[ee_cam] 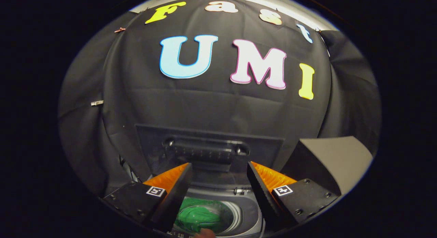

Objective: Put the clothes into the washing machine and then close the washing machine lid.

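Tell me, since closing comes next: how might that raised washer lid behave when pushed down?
The lid stands upright behind the drum, so it would probably swing on a hinge, not slide. It looks like a stiff flat panel, unlikely to flex. The open tool holds nothing; the green garment lies below.

The camera rides on the tongs (218, 183) and looks forward along the two spread fingers, which hold nothing between them. It sits close above the top-loading grey washing machine (251, 215), tilted a little downward, so the round drum opening with the green cloth (199, 215) inside lies below and between the fingers. Just beyond the fingertips stands the machine's raised dark lid (208, 151), seen from its inner side. Farther off, straight ahead, the black cloth wall (218, 105) of the booth faces the lens.
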`<state>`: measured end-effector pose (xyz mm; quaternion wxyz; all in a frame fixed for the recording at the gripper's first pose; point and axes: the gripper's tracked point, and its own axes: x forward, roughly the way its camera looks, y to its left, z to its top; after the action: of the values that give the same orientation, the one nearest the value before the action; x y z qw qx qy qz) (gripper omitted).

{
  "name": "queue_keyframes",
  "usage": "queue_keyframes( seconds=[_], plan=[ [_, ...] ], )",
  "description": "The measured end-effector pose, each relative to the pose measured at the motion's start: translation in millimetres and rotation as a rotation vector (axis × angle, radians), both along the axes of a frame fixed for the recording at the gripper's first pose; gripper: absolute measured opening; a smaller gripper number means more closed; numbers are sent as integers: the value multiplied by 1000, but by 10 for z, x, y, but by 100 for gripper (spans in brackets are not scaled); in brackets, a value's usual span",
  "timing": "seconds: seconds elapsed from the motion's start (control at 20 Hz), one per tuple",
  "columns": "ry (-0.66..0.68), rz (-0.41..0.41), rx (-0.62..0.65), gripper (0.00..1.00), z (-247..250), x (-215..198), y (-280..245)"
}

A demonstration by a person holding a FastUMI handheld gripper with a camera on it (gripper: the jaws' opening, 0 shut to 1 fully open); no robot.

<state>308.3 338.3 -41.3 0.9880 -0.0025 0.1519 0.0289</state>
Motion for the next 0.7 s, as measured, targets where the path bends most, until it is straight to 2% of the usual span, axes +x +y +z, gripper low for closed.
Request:
queue_keyframes(
  seconds=[0.35,0.7],
  plan=[
    [-82,34,-44,99,384,495,103],
    [-4,29,-9,99,171,1001,184]
  ],
)
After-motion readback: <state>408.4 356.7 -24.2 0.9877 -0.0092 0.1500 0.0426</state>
